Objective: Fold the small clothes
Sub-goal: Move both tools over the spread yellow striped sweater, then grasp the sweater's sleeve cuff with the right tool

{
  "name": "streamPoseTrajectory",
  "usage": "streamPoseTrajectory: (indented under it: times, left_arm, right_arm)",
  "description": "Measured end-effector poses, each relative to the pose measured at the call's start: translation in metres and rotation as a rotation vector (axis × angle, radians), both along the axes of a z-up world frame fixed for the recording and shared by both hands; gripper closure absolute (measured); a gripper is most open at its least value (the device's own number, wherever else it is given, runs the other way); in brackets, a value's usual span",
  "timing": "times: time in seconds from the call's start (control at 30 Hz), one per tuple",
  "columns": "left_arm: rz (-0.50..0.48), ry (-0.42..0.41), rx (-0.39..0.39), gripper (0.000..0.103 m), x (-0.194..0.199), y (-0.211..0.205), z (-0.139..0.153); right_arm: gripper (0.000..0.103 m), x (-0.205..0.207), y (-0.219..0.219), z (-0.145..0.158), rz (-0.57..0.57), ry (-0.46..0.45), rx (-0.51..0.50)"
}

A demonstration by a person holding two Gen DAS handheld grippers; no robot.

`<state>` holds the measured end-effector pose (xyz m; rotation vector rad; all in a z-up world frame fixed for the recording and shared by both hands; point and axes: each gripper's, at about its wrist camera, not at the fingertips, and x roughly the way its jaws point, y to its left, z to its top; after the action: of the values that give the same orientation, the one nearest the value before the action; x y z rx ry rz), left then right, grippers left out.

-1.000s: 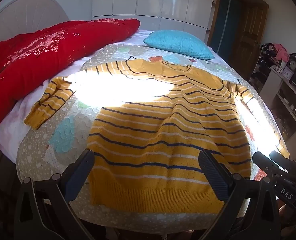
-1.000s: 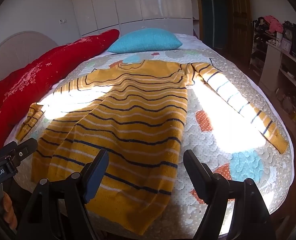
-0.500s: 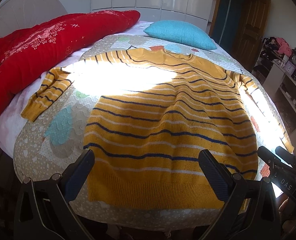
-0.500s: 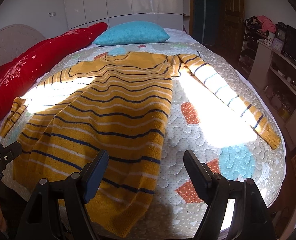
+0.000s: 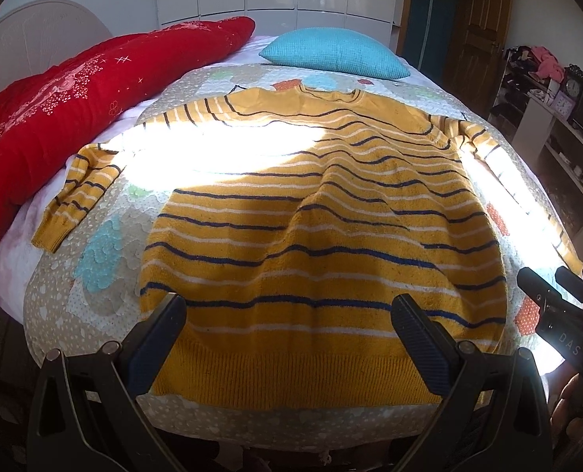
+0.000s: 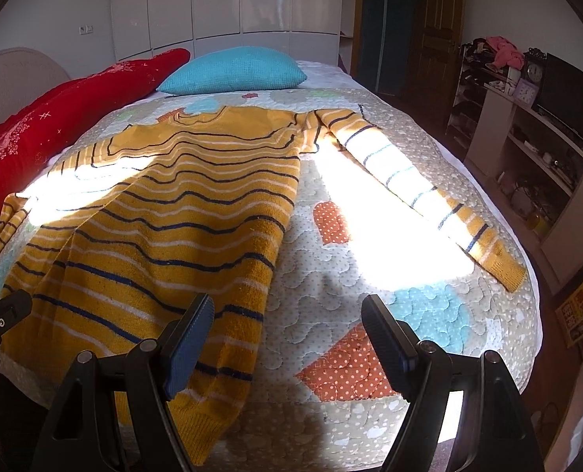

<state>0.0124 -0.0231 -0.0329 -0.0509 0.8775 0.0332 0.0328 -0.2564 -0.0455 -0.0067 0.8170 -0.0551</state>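
Observation:
A yellow knit sweater (image 5: 322, 228) with dark and white stripes lies spread flat on the bed, hem toward me, neck toward the far pillow. It also shows in the right wrist view (image 6: 165, 216), with its right sleeve (image 6: 421, 188) stretched out toward the bed's right edge. Its left sleeve (image 5: 74, 196) lies bent at the left. My left gripper (image 5: 289, 314) is open and empty, just above the hem. My right gripper (image 6: 287, 318) is open and empty, over the hem's right corner and the quilt.
The bed has a patterned quilt (image 6: 370, 275). A red duvet (image 5: 55, 110) lies along the left side, and a turquoise pillow (image 5: 334, 55) at the far end. Shelves with clutter (image 6: 535, 149) stand to the right of the bed. White wardrobes (image 6: 228, 0) line the back wall.
Both grippers have moved forward toward the sweater's hem, staying open. The sweater has not moved.

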Motion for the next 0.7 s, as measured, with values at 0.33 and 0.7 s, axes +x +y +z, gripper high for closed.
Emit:
streamPoseTrajectory:
  times: [0.33,0.7]
  left_arm:
    - [0.042,-0.034,0.083,0.0,0.056,0.03,-0.01]
    - [0.057,0.093,-0.055,0.0,0.116,0.069,-0.07]
  right_arm:
    - [0.021,0.006,-0.027,-0.017,-0.055,0.011,0.019]
    - [0.021,0.017,-0.191,-0.041,-0.33,-0.008,0.518]
